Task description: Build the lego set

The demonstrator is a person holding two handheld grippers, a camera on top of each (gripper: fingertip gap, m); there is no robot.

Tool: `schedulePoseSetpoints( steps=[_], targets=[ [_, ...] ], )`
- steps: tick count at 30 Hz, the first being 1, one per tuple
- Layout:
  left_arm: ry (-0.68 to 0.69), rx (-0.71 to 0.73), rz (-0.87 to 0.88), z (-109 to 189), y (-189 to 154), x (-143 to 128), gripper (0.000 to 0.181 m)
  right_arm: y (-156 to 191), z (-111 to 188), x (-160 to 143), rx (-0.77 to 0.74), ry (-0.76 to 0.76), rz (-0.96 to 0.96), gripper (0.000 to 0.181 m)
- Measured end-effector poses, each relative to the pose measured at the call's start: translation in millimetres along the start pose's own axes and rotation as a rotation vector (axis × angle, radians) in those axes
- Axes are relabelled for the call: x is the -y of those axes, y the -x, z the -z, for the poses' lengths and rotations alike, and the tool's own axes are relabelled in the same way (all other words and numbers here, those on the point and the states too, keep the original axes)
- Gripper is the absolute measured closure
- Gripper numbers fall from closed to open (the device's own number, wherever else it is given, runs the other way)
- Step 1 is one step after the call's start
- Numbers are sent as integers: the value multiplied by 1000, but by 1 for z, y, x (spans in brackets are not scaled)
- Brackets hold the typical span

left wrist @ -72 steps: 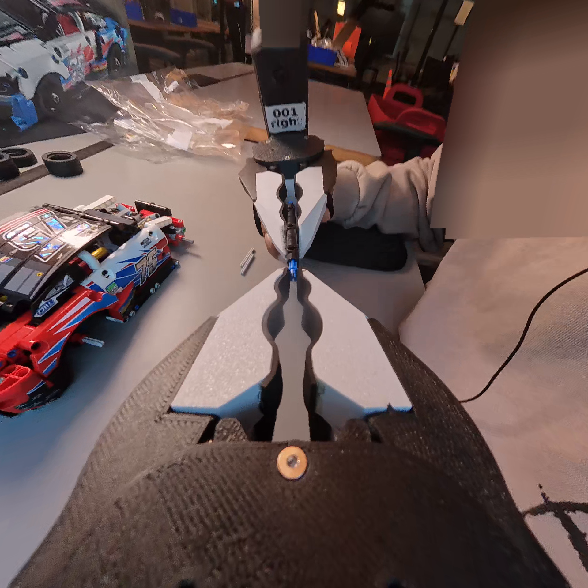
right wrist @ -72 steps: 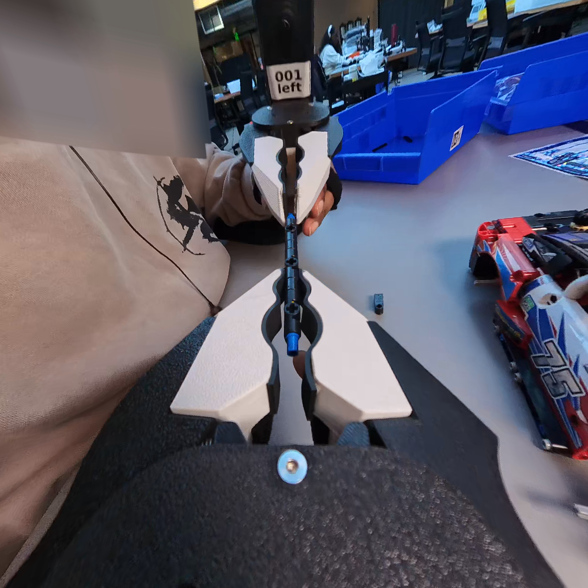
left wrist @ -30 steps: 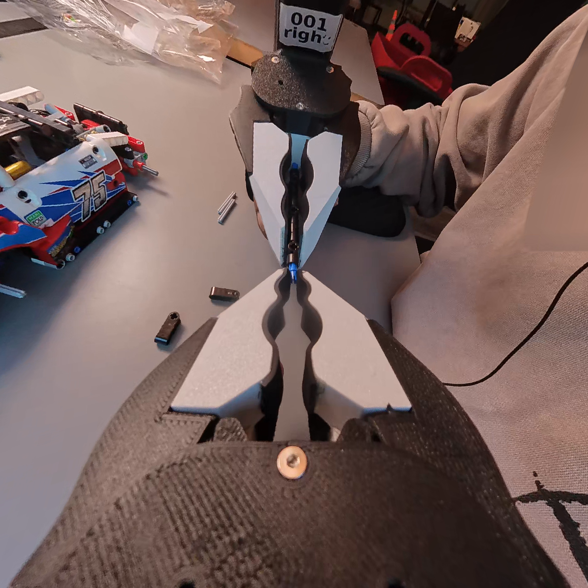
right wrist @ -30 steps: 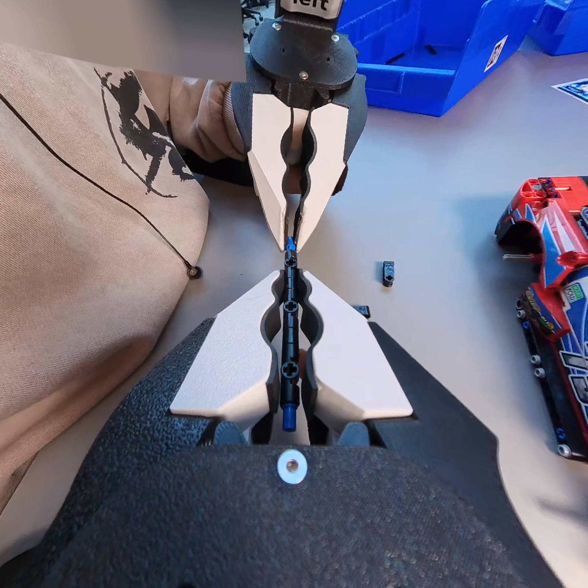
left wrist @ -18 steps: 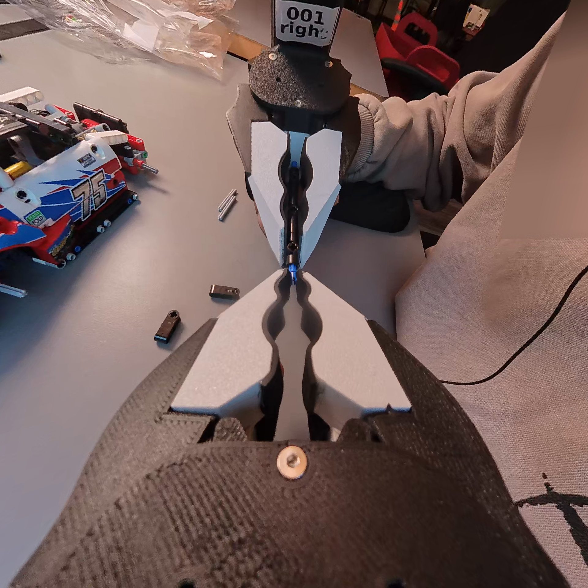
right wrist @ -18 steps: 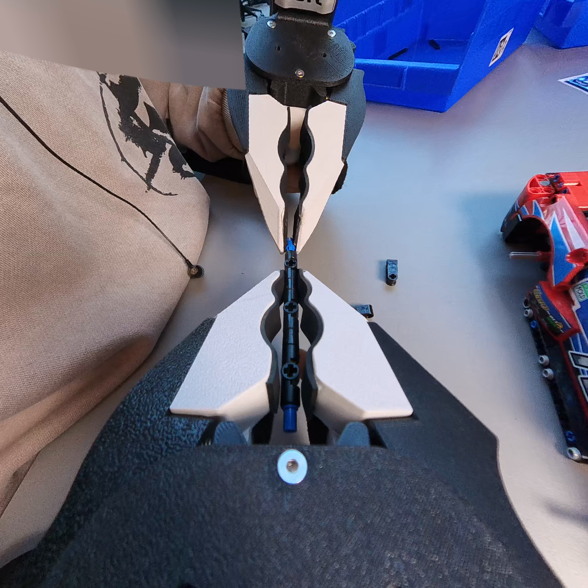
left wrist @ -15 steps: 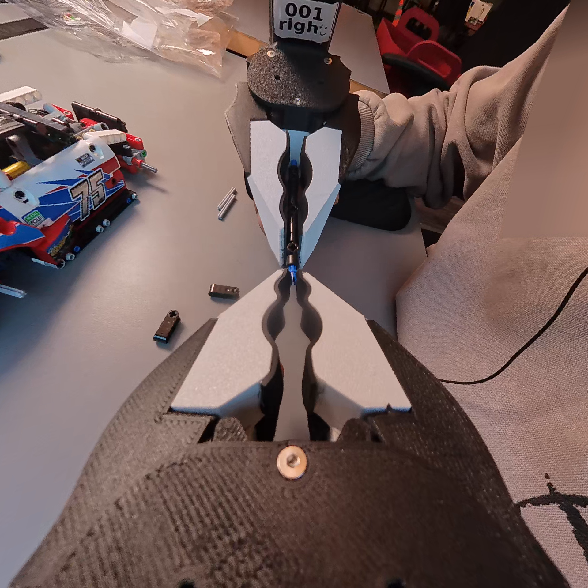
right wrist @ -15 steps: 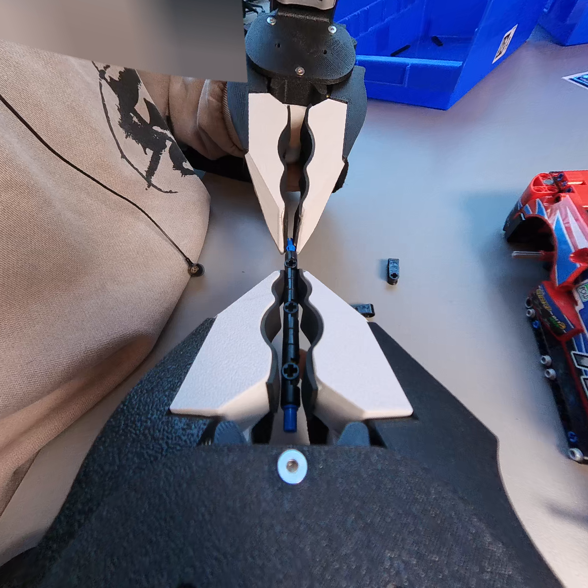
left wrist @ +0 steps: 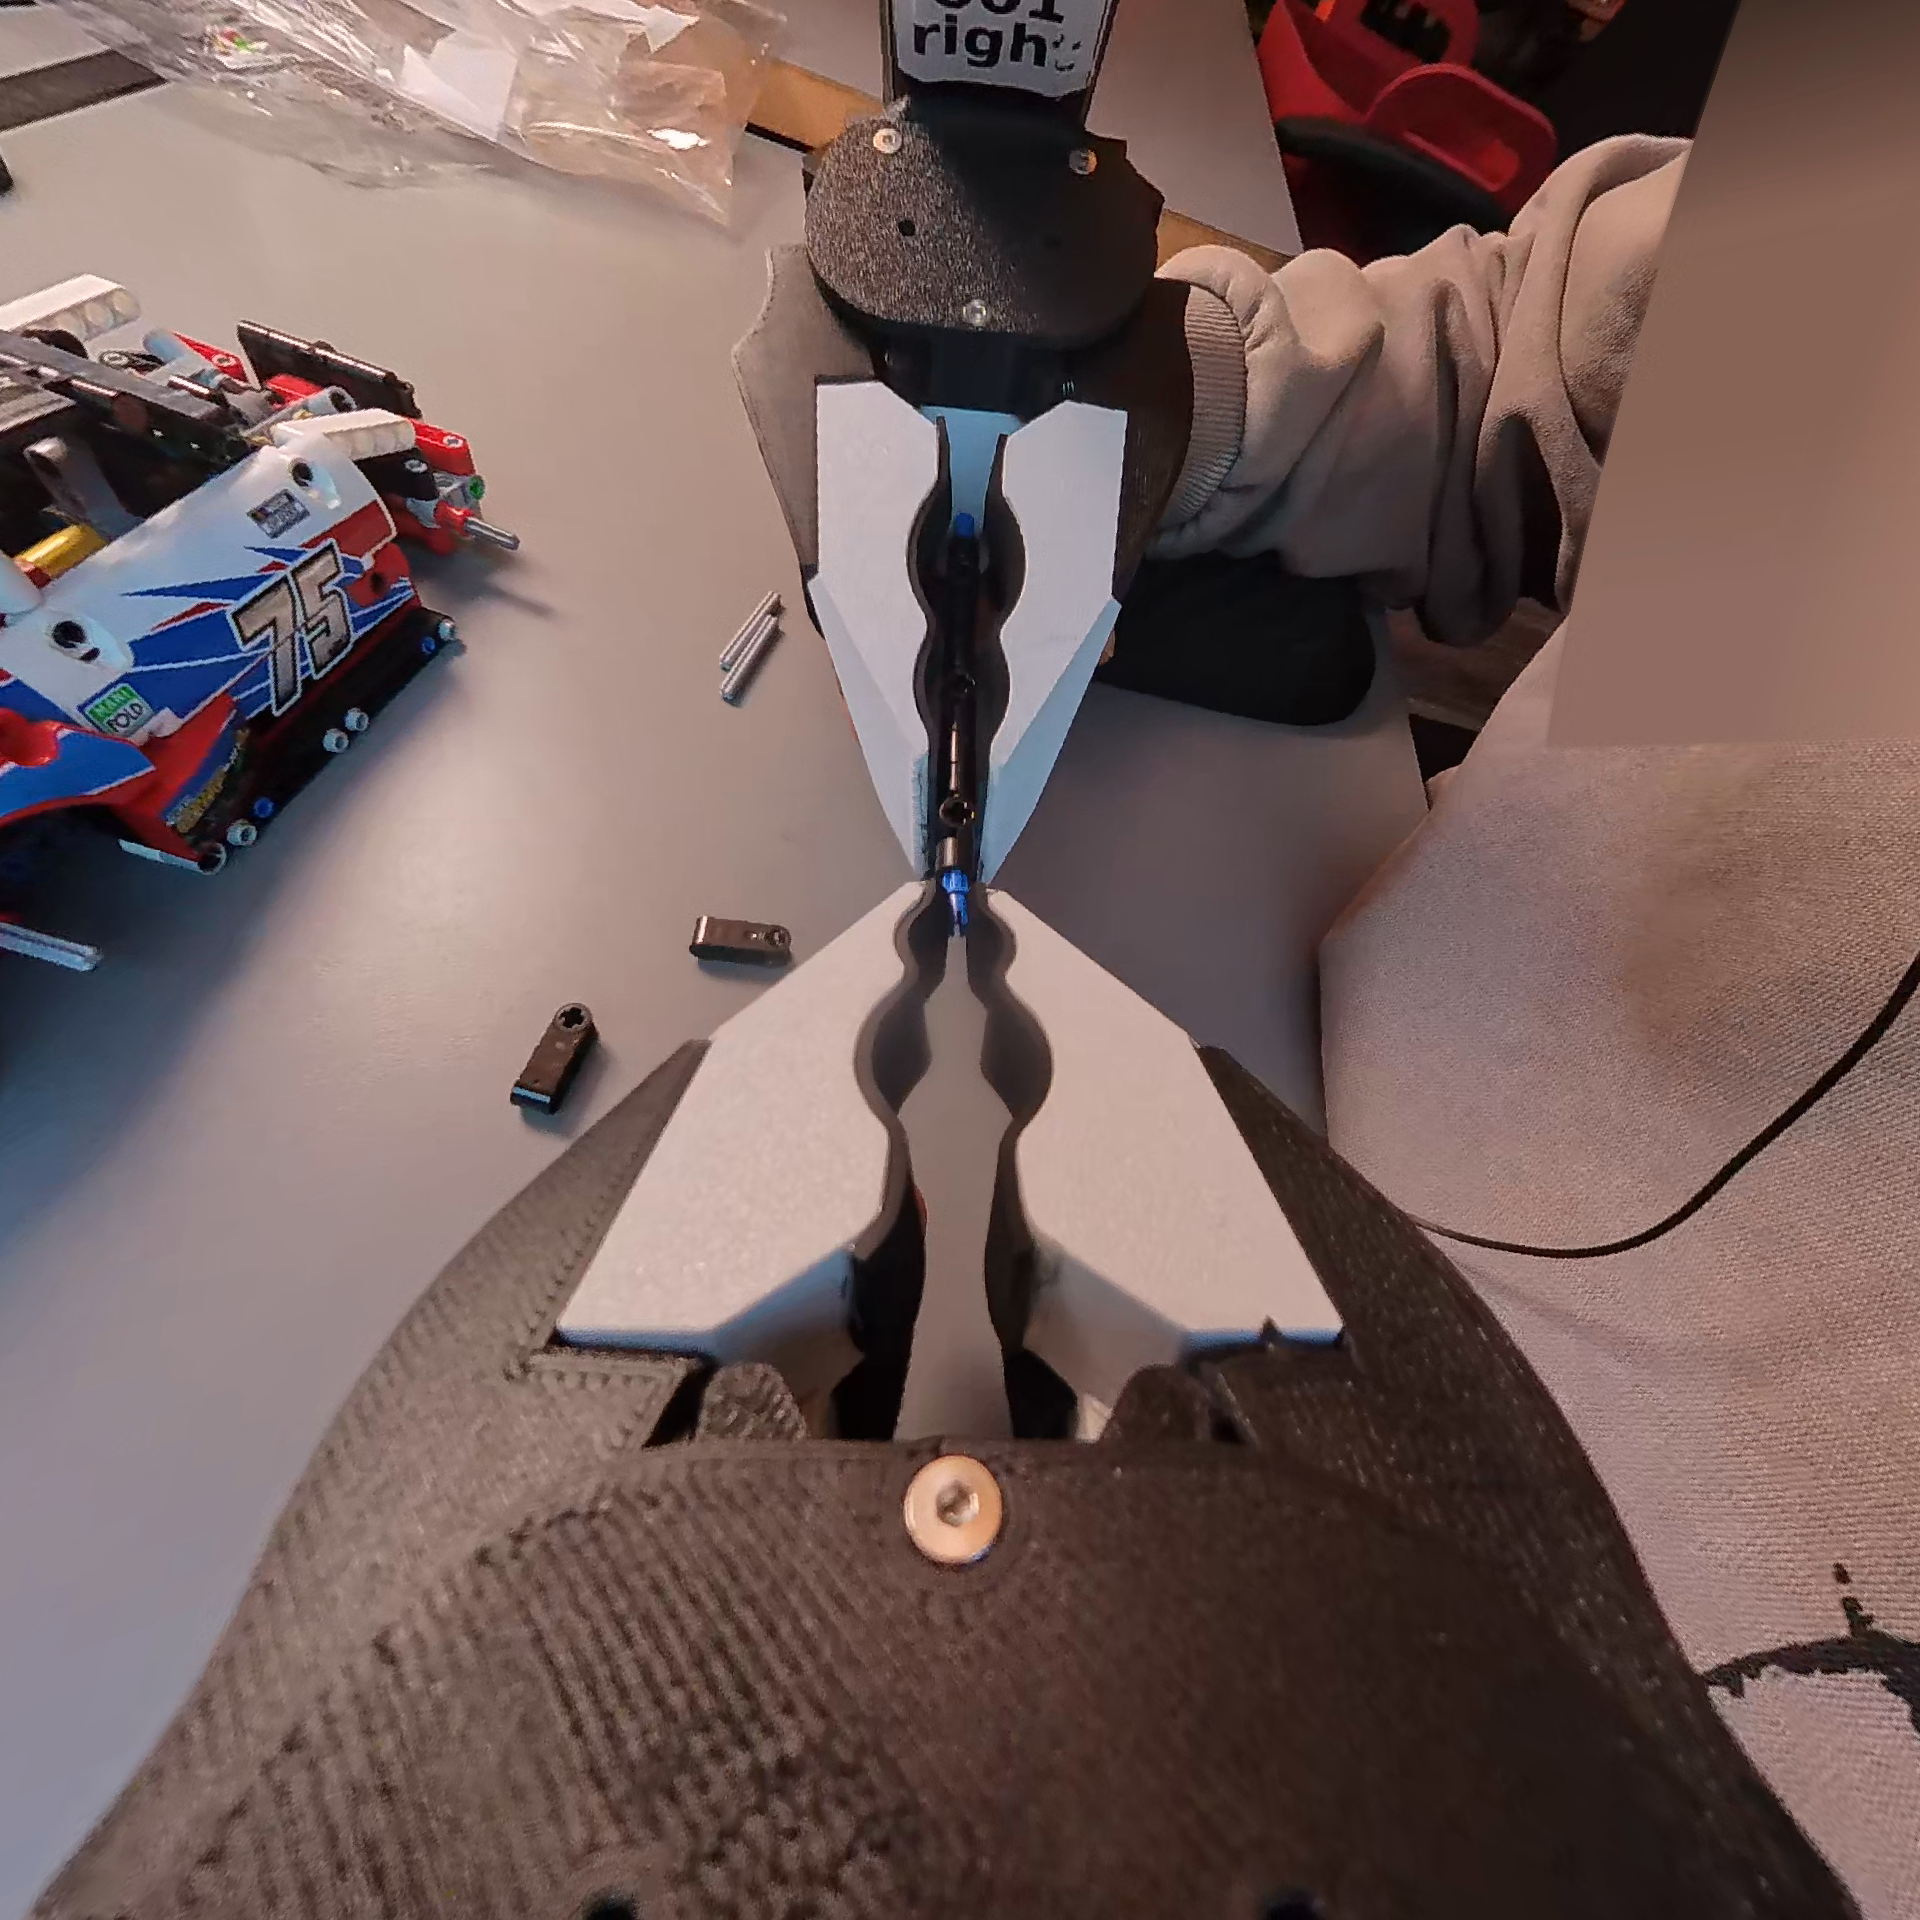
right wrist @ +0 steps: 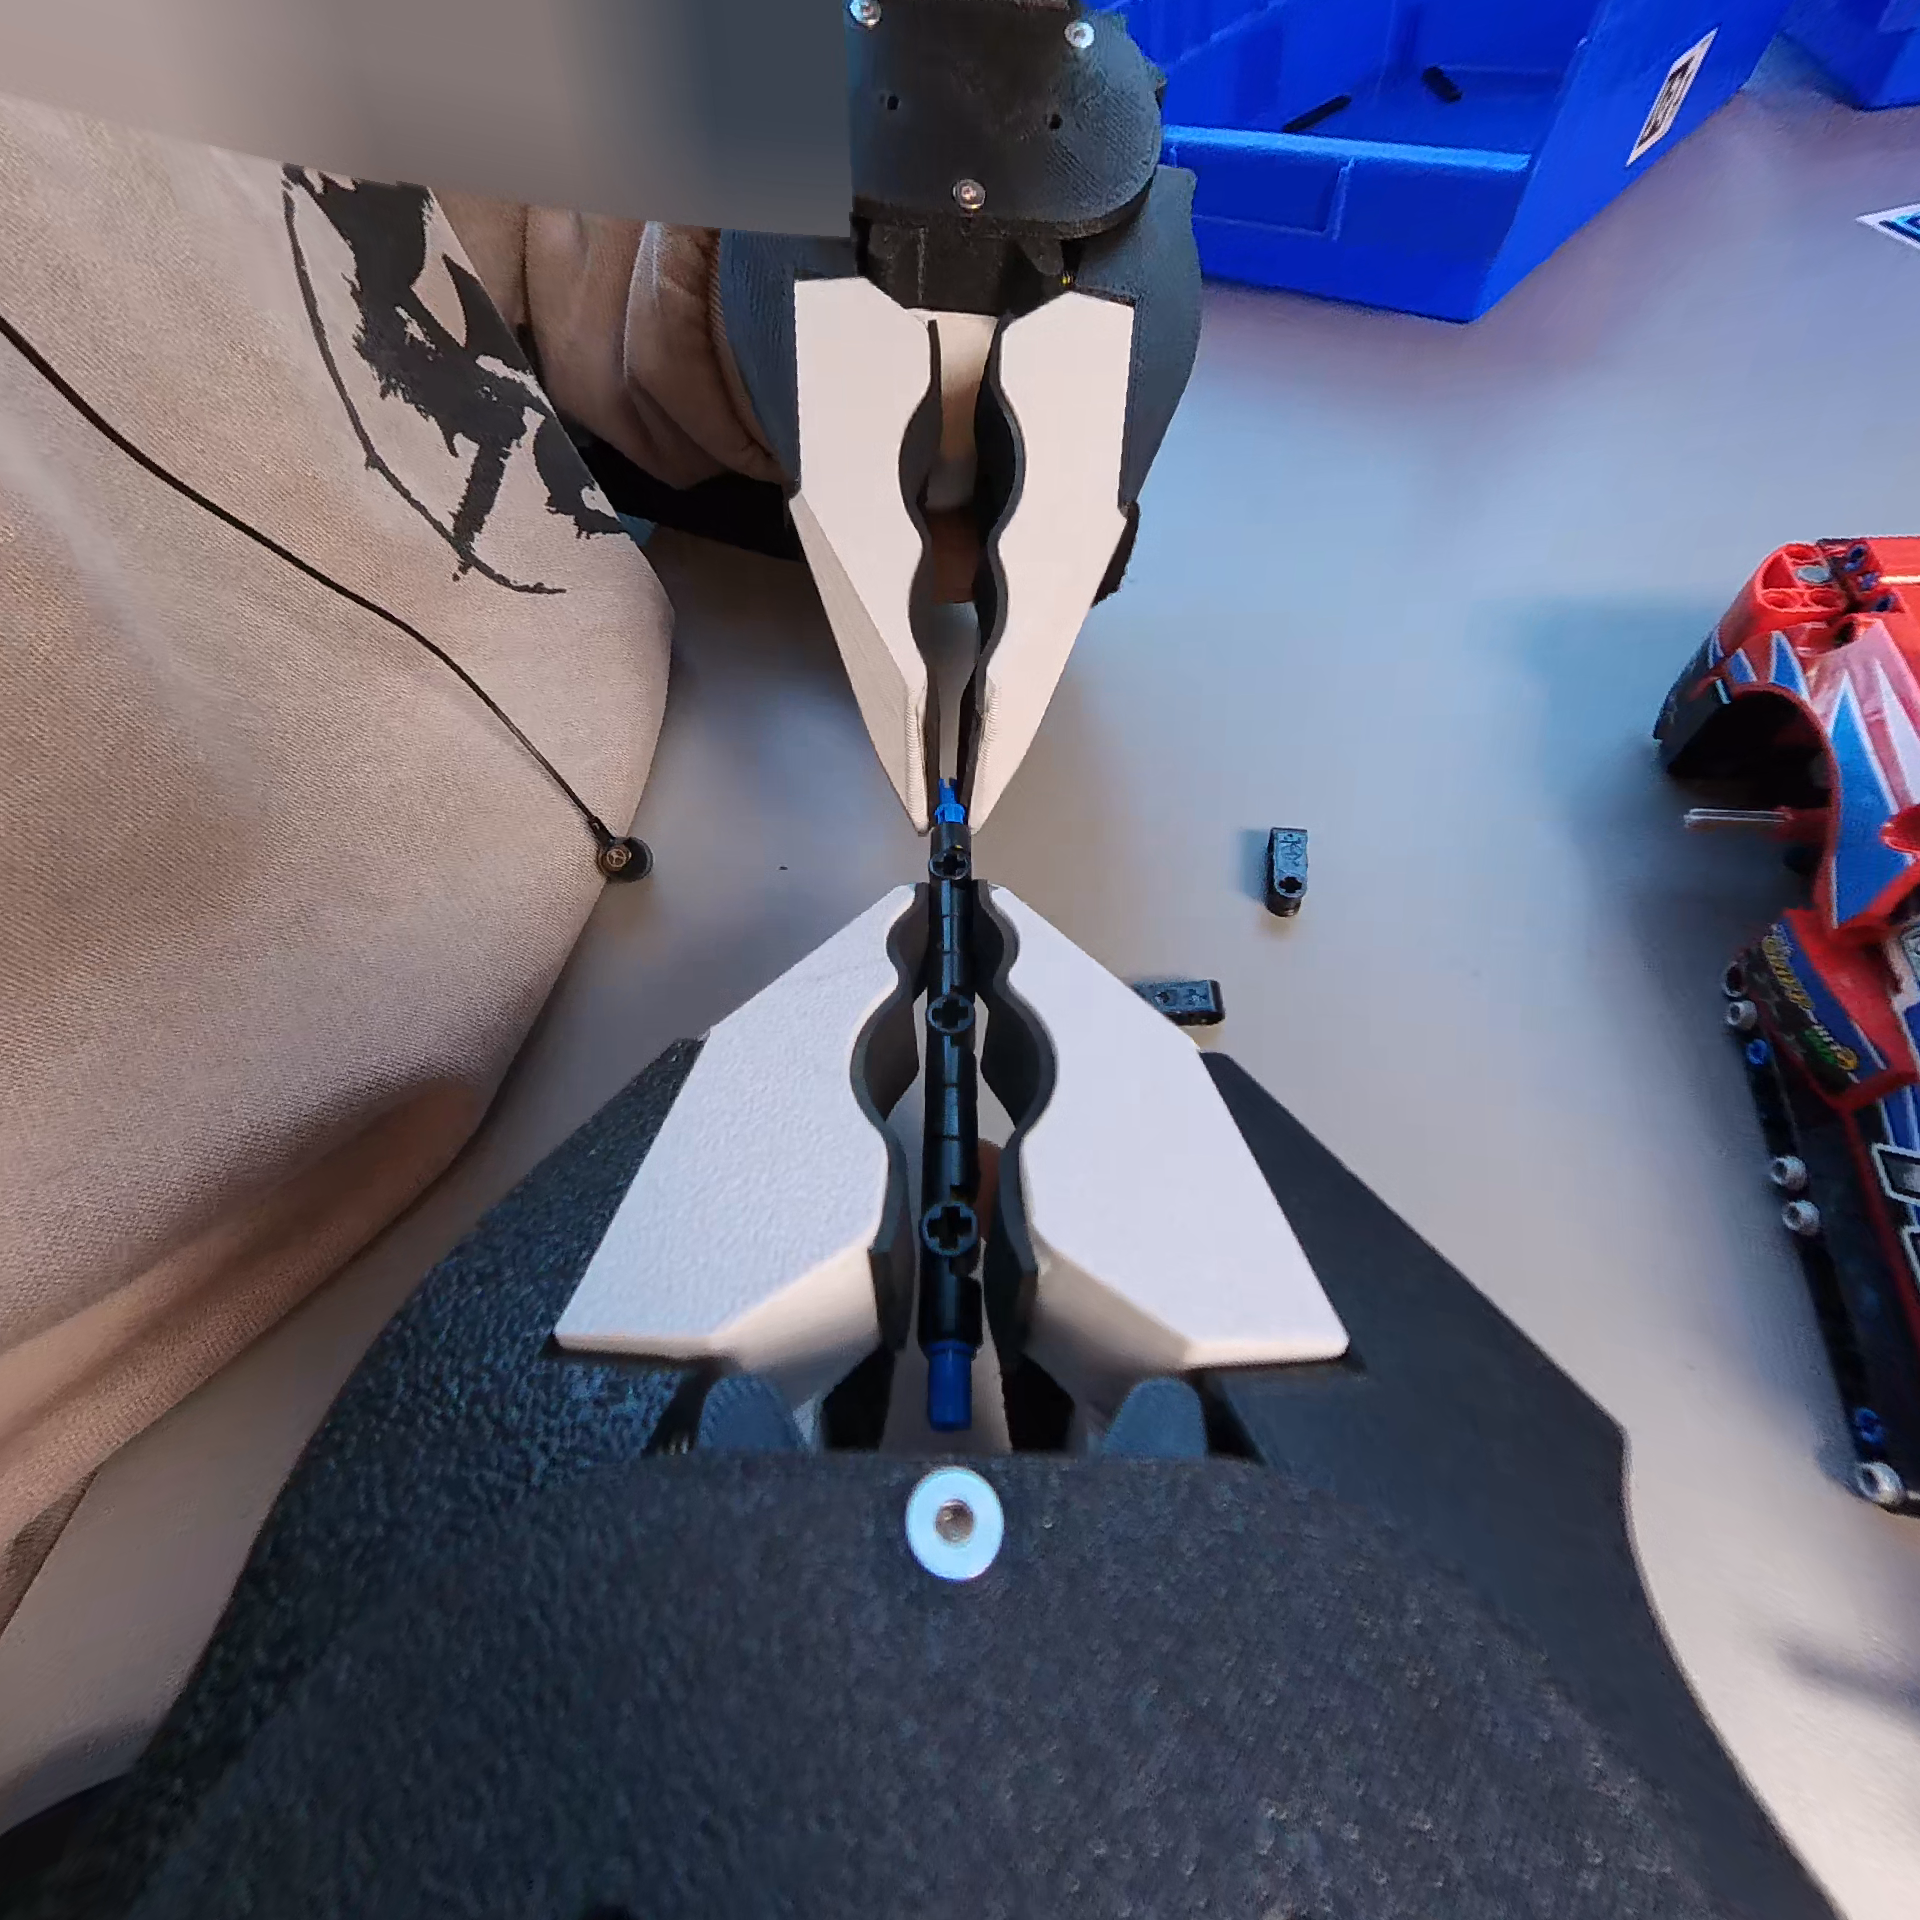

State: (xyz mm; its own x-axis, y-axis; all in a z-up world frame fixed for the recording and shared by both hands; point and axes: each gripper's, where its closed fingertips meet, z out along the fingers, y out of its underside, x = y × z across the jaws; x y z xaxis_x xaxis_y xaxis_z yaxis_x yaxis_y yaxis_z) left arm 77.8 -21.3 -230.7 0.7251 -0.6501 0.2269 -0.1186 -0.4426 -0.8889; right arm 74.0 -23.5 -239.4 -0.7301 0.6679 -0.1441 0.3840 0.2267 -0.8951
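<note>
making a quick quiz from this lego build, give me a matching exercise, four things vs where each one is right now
Things:
1. black beam
2. blue pin
3. race car
4. blue bin

Places:
A. on the table by the far edge
B. clamped lengthwise in the right gripper
C. pinched at the tips of the left gripper
D. on the table, wheels off

Pairs: 1-B, 2-C, 3-D, 4-A

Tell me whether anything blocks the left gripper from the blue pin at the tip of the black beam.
Nothing visible does: the left gripper is already closed on the blue pin protruding from the black beam clamped in the right gripper.
</note>
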Motion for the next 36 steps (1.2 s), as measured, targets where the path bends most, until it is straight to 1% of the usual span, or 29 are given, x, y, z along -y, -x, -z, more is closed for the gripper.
schedulePoseSetpoints(
  steps=[5, 6, 7, 9, 10, 14, 16, 17, 18, 19, 21, 23, 24, 26, 27, 28, 29, 33, 34, 36],
  targets=[
    [-4, 6, 4, -1, 1, 0, 181, -1, 0, 1, -4, -6, -4, 179],
    [-11, -15, 10, -3, -2, 2, 181, 2, -2, 3, 17, -22, -2, 179],
    [16, -1, -18, -5, -2, -3, 181, 3, -4, -2, 12, 6, 4, 179],
    [34, 26, -21, -5, 3, -4, 181, -3, -5, -3, -19, 14, 8, 179],
    [40, 19, -21, -5, 2, -5, 180, -1, -4, -3, -7, 17, 7, 179],
    [8, -6, -3, -3, 2, -2, 179, -2, -3, 0, 6, -11, -9, 178],
    [-23, -27, 7, -1, 3, 4, 179, -3, 0, 5, 6, -46, -18, 177],
    [-44, -35, 18, 1, 3, 8, 172, -3, 1, 7, 14, -69, -35, 177],
    [-61, -42, 28, 3, 3, 10, 156, -5, 4, 10, 15, -91, -60, 177],
    [-78, -44, 36, 5, 3, 12, 147, -6, 7, 13, 29, -119, -88, 177],
    [-115, -41, 51, 10, 6, 16, 136, -8, 12, 20, 51, -173, -139, 178],
    [-129, -40, 46, 12, 7, 17, 133, -11, 16, 24, 57, -207, -175, 178],
    [-143, -39, 40, 13, 7, 19, 133, -12, 17, 25, 62, -216, -186, 178],
    [-175, -28, 43, 13, 8, 24, 141, -11, 16, 24, 66, -210, -188, 178],
    [-185, -35, 56, 12, 8, 26, 150, -9, 14, 24, 69, -200, -188, 177],
    [-181, -62, 69, 11, 5, 26, 169, -8, 11, 24, 70, -192, -185, 178],
    [-179, -77, 82, 10, 3, 26, 178, -5, 9, 24, 74, -185, -178, 176],
    [-138, -86, 114, 7, 6, 19, 180, -4, 6, 25, 52, -175, -158, 173],
    [-155, -93, 149, 9, 8, 21, 180, -6, 8, 27, 33, -189, -155, 172],
    [-214, -131, 277, 16, 14, 27, 181, -12, 13, 32, -11, -225, -146, 170]
  ],
)
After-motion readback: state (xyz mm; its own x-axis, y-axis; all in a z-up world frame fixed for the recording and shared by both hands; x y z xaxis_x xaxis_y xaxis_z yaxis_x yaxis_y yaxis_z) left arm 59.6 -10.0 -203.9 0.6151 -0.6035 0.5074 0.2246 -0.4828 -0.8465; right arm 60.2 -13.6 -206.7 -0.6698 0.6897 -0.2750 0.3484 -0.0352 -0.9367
